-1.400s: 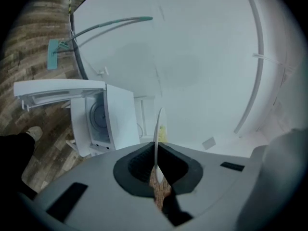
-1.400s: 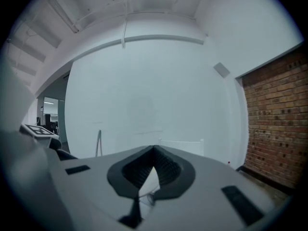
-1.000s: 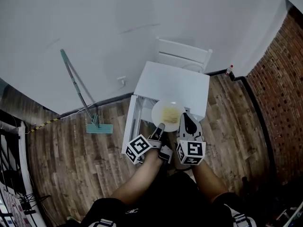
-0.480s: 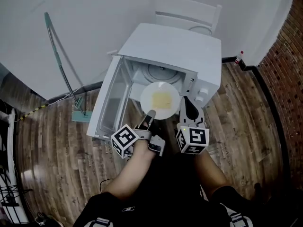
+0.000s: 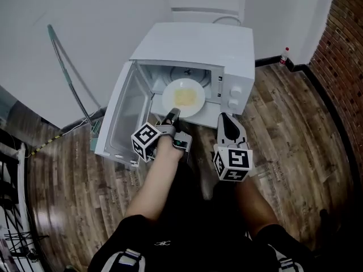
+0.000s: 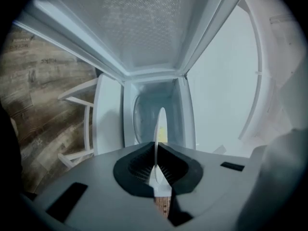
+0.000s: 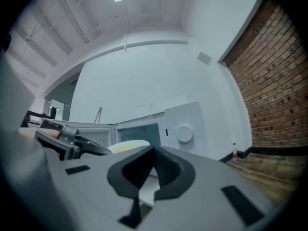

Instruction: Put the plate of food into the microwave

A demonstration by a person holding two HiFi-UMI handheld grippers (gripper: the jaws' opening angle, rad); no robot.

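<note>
A white plate (image 5: pixel 183 97) with yellow food sits level in the mouth of the white microwave (image 5: pixel 195 47), partly inside the cavity. My left gripper (image 5: pixel 172 114) is shut on the plate's near rim. In the left gripper view the plate (image 6: pixel 160 124) shows edge-on between the pads, with the cavity (image 6: pixel 144 117) straight ahead. My right gripper (image 5: pixel 222 118) hangs shut and empty below the control panel, apart from the plate. The right gripper view shows its jaws (image 7: pixel 153 170) closed, the plate (image 7: pixel 127 147) to the left and the dial (image 7: pixel 185 133) ahead.
The microwave door (image 5: pixel 122 115) swings open to the left. A white chair (image 5: pixel 207 7) stands behind the microwave. A green-handled mop (image 5: pixel 68 78) leans on the wall at left. A small bottle (image 5: pixel 285 54) stands by the brick wall (image 5: pixel 346 33). Wooden floor lies all around.
The left gripper has carried the plate forward into the microwave's opening. The right gripper has dropped back from the plate's rim. The view now looks closer onto the microwave.
</note>
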